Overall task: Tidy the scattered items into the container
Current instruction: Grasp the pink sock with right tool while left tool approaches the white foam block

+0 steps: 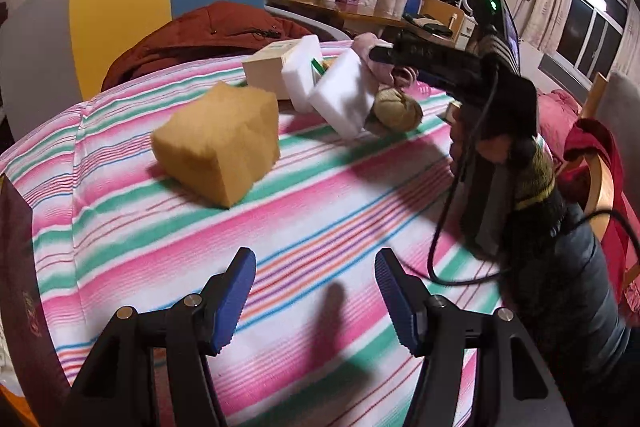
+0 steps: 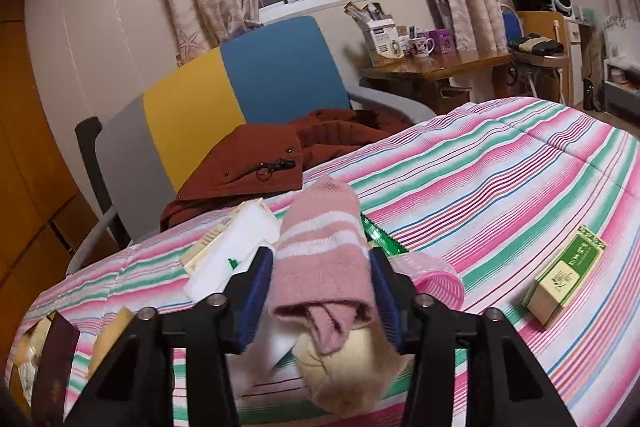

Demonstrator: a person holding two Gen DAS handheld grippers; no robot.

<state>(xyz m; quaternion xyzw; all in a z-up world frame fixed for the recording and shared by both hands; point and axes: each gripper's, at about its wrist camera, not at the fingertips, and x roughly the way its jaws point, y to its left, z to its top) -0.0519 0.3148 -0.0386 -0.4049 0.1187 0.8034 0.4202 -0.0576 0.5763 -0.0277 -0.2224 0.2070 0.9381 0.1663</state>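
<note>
My right gripper (image 2: 320,287) is shut on a rolled pink striped sock (image 2: 320,247), held above a beige sock ball (image 2: 344,367) and white sponges (image 2: 236,247). In the left wrist view the right gripper (image 1: 384,53) holds the pink sock (image 1: 366,43) over a pile: a tan box (image 1: 266,67), two white sponges (image 1: 340,91) and the beige sock ball (image 1: 396,109). A yellow sponge block (image 1: 220,143) lies on the striped blanket (image 1: 320,207). My left gripper (image 1: 316,301) is open and empty, low over the blanket in front of the yellow sponge.
A small green-and-cream box (image 2: 564,275) lies on the blanket at right. A pink item (image 2: 436,277) and a green plastic piece (image 2: 380,237) lie beside the socks. A brown jacket (image 2: 280,155) rests on a yellow-blue chair (image 2: 240,83). A cluttered desk (image 2: 432,67) stands behind.
</note>
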